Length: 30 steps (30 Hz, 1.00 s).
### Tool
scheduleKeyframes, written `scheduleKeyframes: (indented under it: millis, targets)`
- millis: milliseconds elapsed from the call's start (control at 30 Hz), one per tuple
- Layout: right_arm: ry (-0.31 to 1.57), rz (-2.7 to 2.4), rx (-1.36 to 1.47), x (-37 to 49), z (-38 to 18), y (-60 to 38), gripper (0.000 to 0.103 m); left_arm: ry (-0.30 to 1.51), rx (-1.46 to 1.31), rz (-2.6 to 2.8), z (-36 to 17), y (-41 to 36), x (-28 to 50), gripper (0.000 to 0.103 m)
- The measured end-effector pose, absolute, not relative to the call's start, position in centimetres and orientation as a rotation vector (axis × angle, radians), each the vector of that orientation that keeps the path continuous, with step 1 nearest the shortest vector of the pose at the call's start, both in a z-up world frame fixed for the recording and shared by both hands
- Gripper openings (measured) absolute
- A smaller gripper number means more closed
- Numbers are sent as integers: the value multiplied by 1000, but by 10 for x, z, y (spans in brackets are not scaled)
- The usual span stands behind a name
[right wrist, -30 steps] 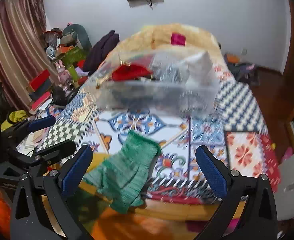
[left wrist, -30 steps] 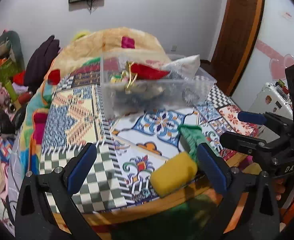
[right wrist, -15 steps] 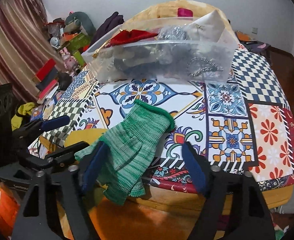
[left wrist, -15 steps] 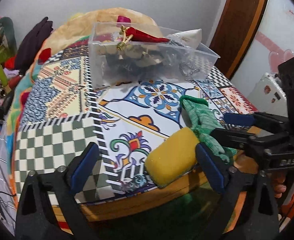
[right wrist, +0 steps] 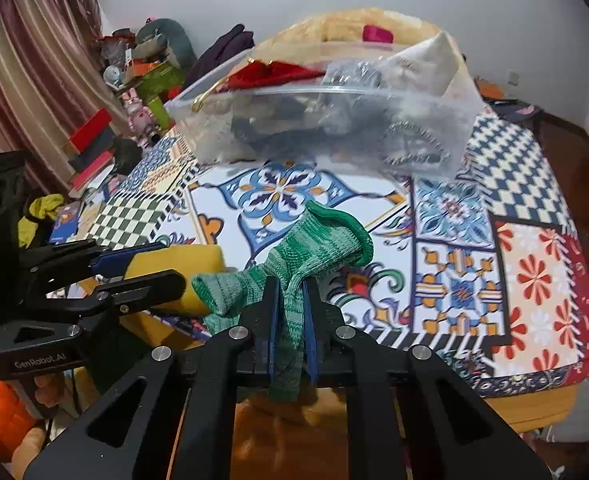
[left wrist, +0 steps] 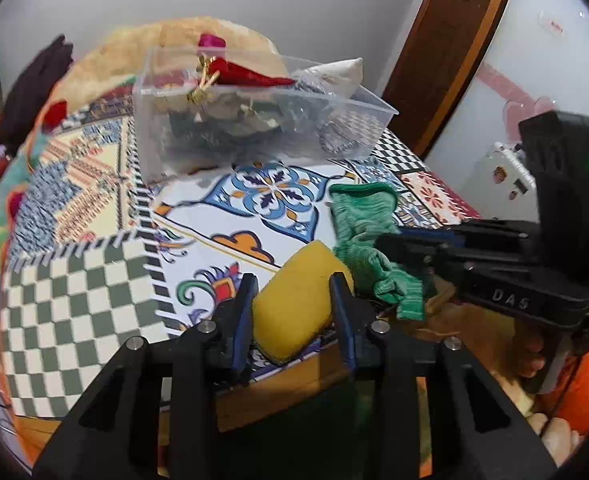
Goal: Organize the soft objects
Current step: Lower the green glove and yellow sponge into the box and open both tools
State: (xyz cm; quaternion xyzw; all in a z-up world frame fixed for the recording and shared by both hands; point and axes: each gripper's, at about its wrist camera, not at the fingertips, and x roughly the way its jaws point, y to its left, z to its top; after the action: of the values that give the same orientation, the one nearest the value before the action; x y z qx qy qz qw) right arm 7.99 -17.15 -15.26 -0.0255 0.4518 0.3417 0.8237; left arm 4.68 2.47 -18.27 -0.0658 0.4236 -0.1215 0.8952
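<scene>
A yellow sponge (left wrist: 294, 300) lies at the near edge of the patterned table, and my left gripper (left wrist: 292, 292) is shut on it; it also shows in the right wrist view (right wrist: 174, 272). A green knit glove (right wrist: 314, 256) lies just right of the sponge, and my right gripper (right wrist: 290, 300) is shut on its finger end, which bunches between the blue pads. The glove also shows in the left wrist view (left wrist: 366, 232), with the right gripper (left wrist: 406, 240) coming in from the right. A clear plastic bin (left wrist: 254, 128) holding several soft items stands further back.
The table wears a colourful patchwork cloth (right wrist: 534, 272). A tan plush cushion (left wrist: 174, 44) lies behind the bin. Clutter of toys and books (right wrist: 126, 92) sits off the table's left side. A wooden door (left wrist: 446, 40) stands at the right.
Both grippers were open and have closed: the left onto the yellow sponge, the right onto the green glove. Both moved in closer to the table edge.
</scene>
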Motion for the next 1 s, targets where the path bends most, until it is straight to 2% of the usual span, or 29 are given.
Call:
scheduleKeyframes:
  millis: [500, 1000]
  targets:
    - [773, 679, -52, 91, -97, -181, 9, 701, -27, -138, -127, 30, 54, 34]
    - [561, 658, -27, 138, -40, -165, 10, 502, -48, -39, -62, 54, 112, 34]
